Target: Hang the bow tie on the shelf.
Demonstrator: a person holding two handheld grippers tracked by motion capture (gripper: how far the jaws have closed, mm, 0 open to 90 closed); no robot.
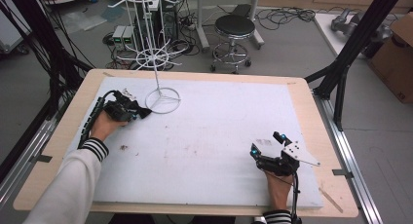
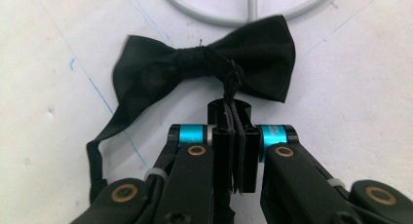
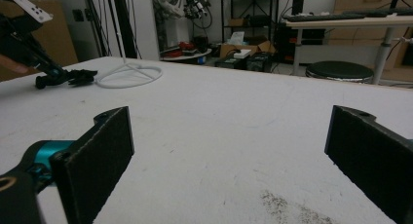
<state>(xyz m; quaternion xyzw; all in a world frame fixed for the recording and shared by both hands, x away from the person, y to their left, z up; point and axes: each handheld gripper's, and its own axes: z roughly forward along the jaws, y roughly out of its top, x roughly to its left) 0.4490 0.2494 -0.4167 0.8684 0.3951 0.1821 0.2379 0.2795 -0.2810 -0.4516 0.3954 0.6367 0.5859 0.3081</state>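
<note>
A black bow tie lies flat on the white mat, just in front of the ring base of a white wire display stand. My left gripper is shut on a thin black loop of the tie beside its knot. In the high view this gripper sits at the mat's far left, touching the tie next to the stand's base. My right gripper rests near the front right of the mat, its jaws wide open with nothing between them. The right gripper view shows the tie far off.
The tie's strap trails back on the left of the left gripper. A round black stool stands beyond the table's far edge. Black frame posts rise at the right. A dark smudge marks the mat near the right gripper.
</note>
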